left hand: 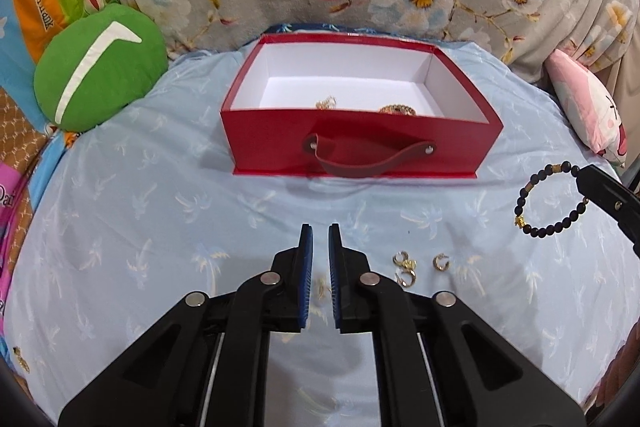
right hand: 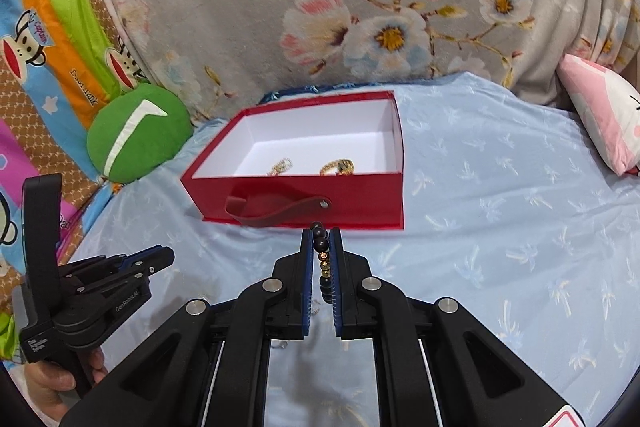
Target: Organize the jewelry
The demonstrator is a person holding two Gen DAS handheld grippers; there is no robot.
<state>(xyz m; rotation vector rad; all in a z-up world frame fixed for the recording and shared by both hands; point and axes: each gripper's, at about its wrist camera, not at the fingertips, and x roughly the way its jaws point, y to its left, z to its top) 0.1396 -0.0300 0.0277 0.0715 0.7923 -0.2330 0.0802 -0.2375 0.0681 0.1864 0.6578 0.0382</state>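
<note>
Right claw (right hand: 321, 259) pinching beaded bracelet (left hand: 548, 201) | left claw (left hand: 320, 251) closed, empty | red box (left hand: 360, 143)

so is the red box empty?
No. The open red box holds two gold jewelry pieces near its front wall.

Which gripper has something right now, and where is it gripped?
The right gripper pinches the black beaded bracelet with gold beads by one side of its loop. The left gripper is shut, nothing visibly between its pads.
</note>
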